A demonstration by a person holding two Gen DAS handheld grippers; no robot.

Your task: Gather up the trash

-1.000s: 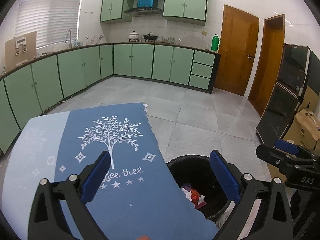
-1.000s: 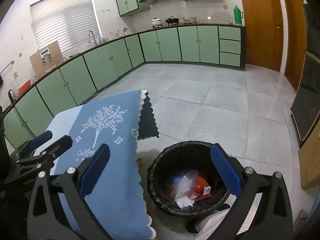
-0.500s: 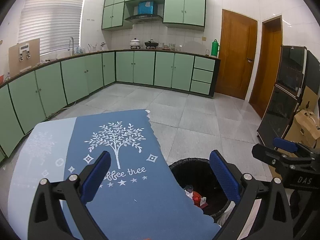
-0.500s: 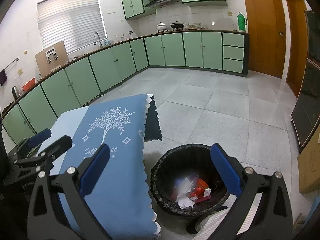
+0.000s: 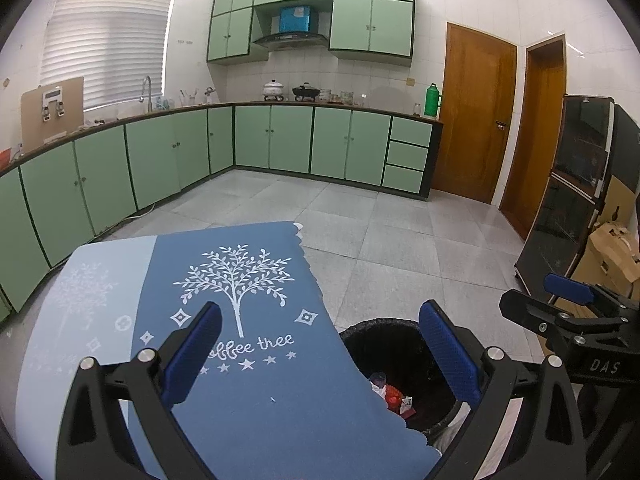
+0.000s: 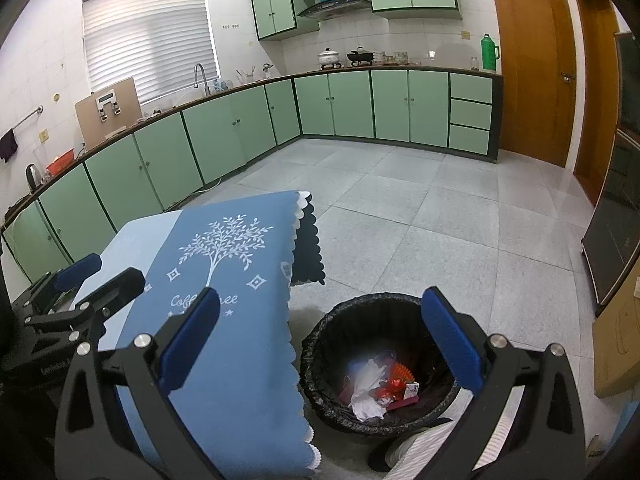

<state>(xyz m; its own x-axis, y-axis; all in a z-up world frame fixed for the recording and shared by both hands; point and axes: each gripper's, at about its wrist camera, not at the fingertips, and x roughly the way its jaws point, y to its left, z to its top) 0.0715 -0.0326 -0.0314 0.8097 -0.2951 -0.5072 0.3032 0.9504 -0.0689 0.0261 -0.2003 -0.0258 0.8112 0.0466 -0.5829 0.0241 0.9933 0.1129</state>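
Inside black bin (image 6: 316,364): white paper (image 6: 366,394), red scraps (image 6: 394,386).

Both wrist cameras look forward along own fingers, from above table edge toward far green cabinets (image 5: 272,140). Left view sits over blue tablecloth (image 5: 256,360); right view over trash bin (image 6: 380,364). Shared: tablecloth, bin, floor, cabinets, door; each catches other gripper at frame edge

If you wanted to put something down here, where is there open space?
The blue tablecloth is bare from its tree print to the near edge, apart from a tiny speck. The grey floor lies open between the cabinets and the bin. The bin bottom is crowded with wrappers.
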